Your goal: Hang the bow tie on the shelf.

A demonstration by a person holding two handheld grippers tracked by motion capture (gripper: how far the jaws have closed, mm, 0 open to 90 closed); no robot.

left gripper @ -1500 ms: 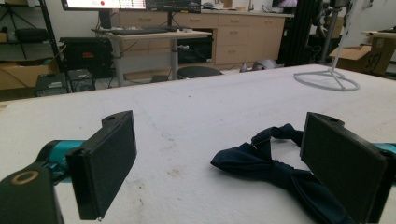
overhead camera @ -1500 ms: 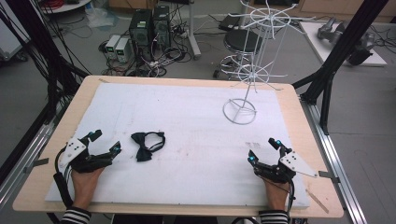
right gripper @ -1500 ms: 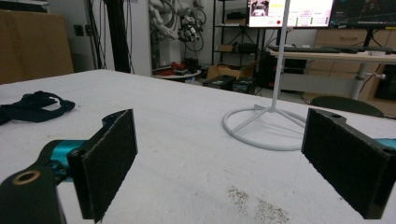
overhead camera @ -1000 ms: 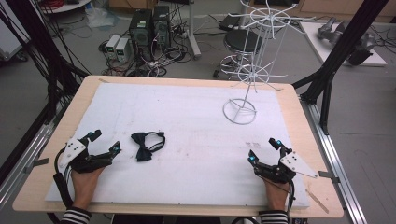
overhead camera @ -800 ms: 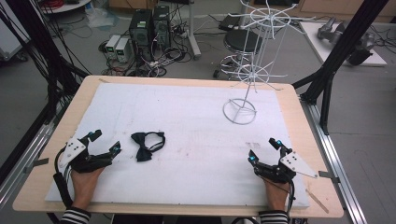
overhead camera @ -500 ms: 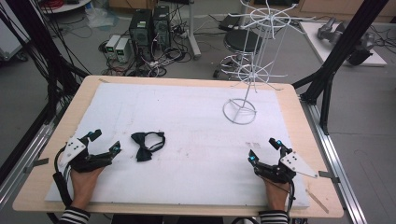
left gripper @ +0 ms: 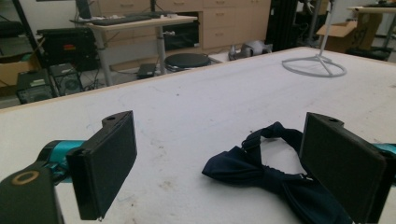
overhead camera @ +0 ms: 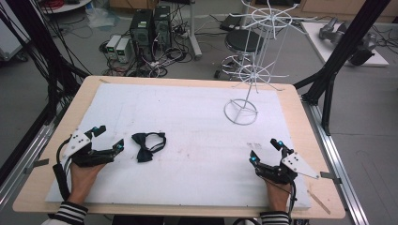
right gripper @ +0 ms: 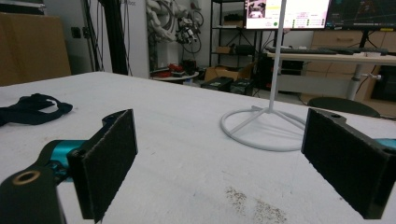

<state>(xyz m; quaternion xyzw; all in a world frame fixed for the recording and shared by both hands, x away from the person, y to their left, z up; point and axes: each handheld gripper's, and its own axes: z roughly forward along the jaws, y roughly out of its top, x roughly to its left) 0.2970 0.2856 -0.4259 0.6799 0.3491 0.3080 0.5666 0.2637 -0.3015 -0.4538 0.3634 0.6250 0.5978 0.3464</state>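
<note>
Fingers of the left gripper [overhead camera: 109, 138] spread wide and hold nothing, as do those of the right gripper [overhead camera: 265, 150]. The dark bow tie [overhead camera: 146, 146] lies flat on the white worktop [overhead camera: 187, 117], just beside the left gripper.

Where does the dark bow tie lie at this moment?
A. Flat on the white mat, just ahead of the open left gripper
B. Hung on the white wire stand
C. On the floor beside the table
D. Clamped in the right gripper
A: the bow tie lies flat on the white mat, just beyond the left gripper, whose jaws stand apart with nothing between them.
</note>
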